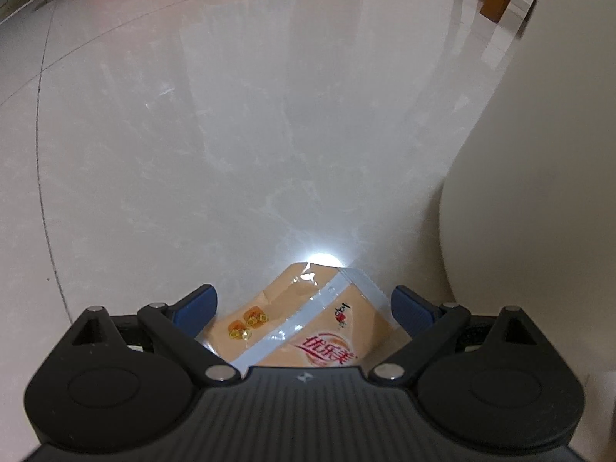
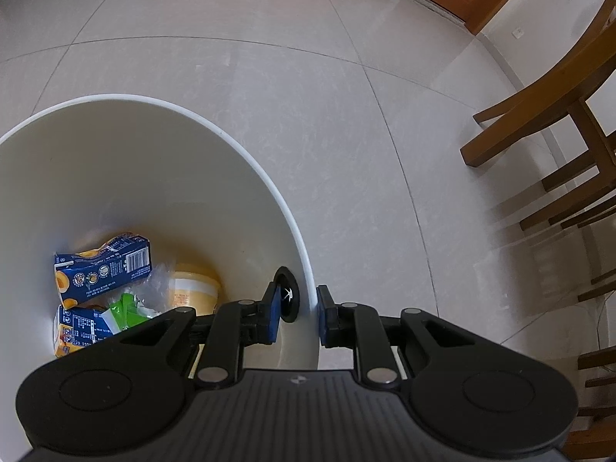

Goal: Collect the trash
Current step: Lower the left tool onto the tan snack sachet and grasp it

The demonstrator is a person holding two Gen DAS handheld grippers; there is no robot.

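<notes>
On glossy tile (image 1: 192,134), crinkled plastic packet (image 1: 300,327).

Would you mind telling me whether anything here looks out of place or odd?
Yes: a peach-coloured snack packet lies on the floor beside the white bin, between the open left gripper fingers, while other trash already sits inside. The right gripper is clamped on the bin's rim.

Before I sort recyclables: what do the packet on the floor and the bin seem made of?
The packet looks like thin glossy plastic film: it shows wrinkles, glare and a clear seal strip. The bin looks like smooth matte white plastic, judging by its thin moulded rim, though coated metal can't be ruled out.
</notes>
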